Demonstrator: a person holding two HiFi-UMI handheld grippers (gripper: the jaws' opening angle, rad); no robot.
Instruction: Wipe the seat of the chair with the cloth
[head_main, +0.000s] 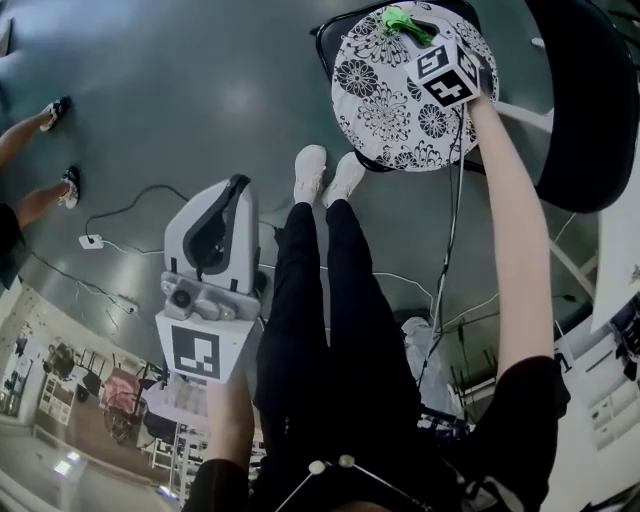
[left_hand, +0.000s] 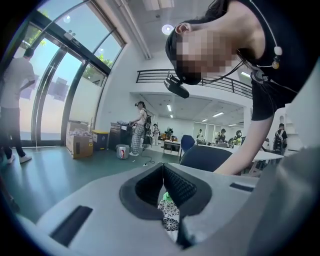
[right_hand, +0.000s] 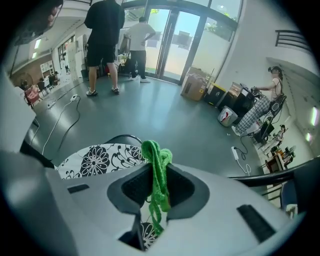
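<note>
The chair's round seat (head_main: 395, 100) has a white cover with black flowers and sits at the top right of the head view. A bright green cloth (head_main: 405, 22) lies bunched at the seat's far edge. My right gripper (head_main: 420, 36) reaches over the seat and is shut on it. In the right gripper view the green cloth (right_hand: 158, 175) hangs pinched between the pads, with the seat (right_hand: 97, 159) below left. My left gripper (head_main: 238, 186) hangs low at the left, away from the chair. Its jaws (left_hand: 163, 181) are shut with nothing in them.
The chair's black backrest (head_main: 590, 100) stands at the right. My legs and white shoes (head_main: 325, 175) are just in front of the seat. Cables (head_main: 125, 210) and a power strip (head_main: 90, 241) lie on the floor at left. Bystanders (right_hand: 105, 40) stand farther off.
</note>
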